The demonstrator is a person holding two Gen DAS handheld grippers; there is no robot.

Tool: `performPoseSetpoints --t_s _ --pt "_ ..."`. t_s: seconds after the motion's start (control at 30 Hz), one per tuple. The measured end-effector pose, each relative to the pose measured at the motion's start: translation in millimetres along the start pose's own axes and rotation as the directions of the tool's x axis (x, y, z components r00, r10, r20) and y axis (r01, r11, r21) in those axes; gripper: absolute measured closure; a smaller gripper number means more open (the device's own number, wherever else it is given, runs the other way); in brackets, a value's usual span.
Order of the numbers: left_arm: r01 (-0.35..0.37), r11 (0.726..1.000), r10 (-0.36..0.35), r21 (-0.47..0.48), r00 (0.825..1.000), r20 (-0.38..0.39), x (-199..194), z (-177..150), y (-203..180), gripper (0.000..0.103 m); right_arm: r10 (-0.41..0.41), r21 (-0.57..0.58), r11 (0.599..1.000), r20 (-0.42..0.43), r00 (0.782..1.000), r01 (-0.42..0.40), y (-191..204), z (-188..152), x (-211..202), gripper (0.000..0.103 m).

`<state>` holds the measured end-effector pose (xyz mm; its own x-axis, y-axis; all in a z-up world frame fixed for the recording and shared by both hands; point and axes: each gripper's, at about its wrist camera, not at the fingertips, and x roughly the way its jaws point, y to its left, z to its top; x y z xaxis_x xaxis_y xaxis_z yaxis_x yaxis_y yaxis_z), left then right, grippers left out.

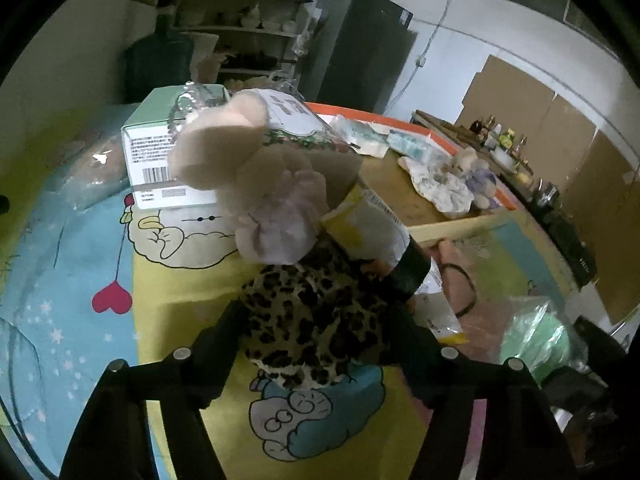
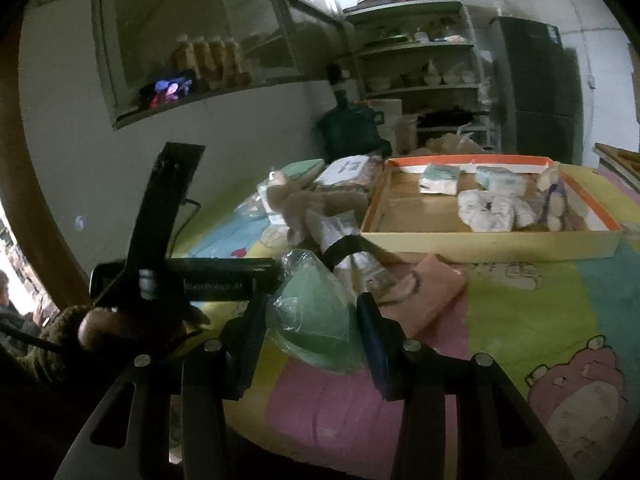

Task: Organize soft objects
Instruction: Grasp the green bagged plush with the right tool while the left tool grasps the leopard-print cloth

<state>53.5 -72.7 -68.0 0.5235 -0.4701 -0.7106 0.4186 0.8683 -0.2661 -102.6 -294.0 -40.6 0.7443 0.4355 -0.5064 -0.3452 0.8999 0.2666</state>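
Soft toy (image 1: 304, 312) with leopard spots sits between the left tool's (image 1: 316, 344) fingers.
It lies on the bright cartoon mat (image 1: 180, 292), and I cannot tell if the fingers press it. The right tool (image 2: 312, 316) squeezes a green thing in a clear bag (image 2: 316, 320) (it looks soft), lifted near the flat box (image 2: 492, 244) holding other soft things.

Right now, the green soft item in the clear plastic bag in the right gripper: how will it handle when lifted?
The green item in its clear crinkled bag looks squashy: the right gripper pinches it inward. Probably light. The glossy film may slip between the pads, and the loose bag end would likely flop.
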Motion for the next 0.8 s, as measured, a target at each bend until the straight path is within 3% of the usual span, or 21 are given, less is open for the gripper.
performPoseSetpoints --t_s 0.07,0.17,0.8 --pt "0.002 1.0 -0.002 0.01 1.0 0.002 0.0 -1.9 0.6 0.075 -0.002 0.004 1.0 0.0 1.0 0.002 -1.3 -0.1 0.7 0.056" --pt "0.012 1.0 -0.012 0.015 1.0 0.011 -1.6 -6.4 2.6 0.086 0.002 0.009 1.0 -0.001 1.0 -0.002 -2.1 -0.4 2.9 0.056" --pt "-0.008 1.0 0.007 0.009 0.998 0.059 -27.1 -10.4 7.9 0.091 0.023 0.0 1.0 -0.008 1.0 -0.023 8.0 4.7 17.4 0.056"
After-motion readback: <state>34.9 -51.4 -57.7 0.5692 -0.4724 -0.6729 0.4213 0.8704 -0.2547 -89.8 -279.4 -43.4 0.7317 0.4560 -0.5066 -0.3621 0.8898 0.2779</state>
